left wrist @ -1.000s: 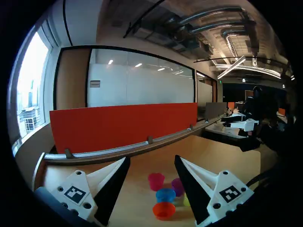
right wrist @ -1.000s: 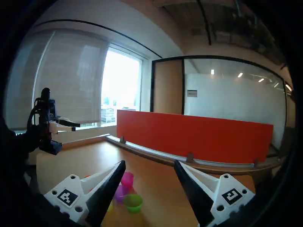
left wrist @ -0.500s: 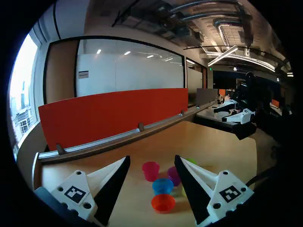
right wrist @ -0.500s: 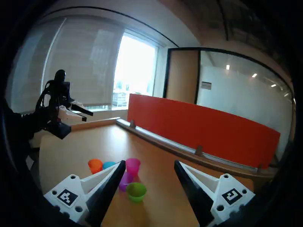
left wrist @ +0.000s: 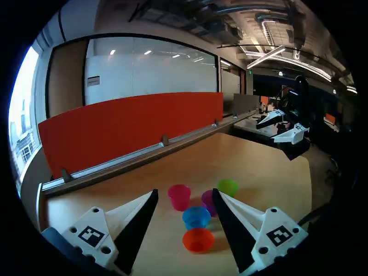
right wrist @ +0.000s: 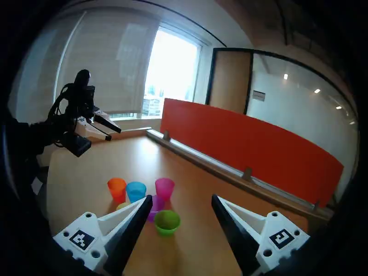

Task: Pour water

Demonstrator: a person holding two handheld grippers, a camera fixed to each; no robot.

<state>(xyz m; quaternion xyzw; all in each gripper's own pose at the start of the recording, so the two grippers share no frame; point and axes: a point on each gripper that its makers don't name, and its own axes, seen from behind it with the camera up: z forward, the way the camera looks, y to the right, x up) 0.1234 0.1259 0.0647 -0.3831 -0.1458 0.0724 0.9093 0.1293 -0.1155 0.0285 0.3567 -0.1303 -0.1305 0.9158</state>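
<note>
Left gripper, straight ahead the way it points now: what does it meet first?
Likely the pink cup, just beyond the open left gripper; if it passes over the rim, the orange partition. Depth is unclear.

Small bright plastic cups stand upright, mouths open, in a tight cluster on the wooden table (left wrist: 262, 168). In the left gripper view the orange cup (left wrist: 198, 240) is nearest and the blue cup (left wrist: 196, 217) just behind it. The pink cup (left wrist: 179, 197) and purple cup (left wrist: 208, 200) stand side by side, and the green cup (left wrist: 227, 187) is farthest.
</note>
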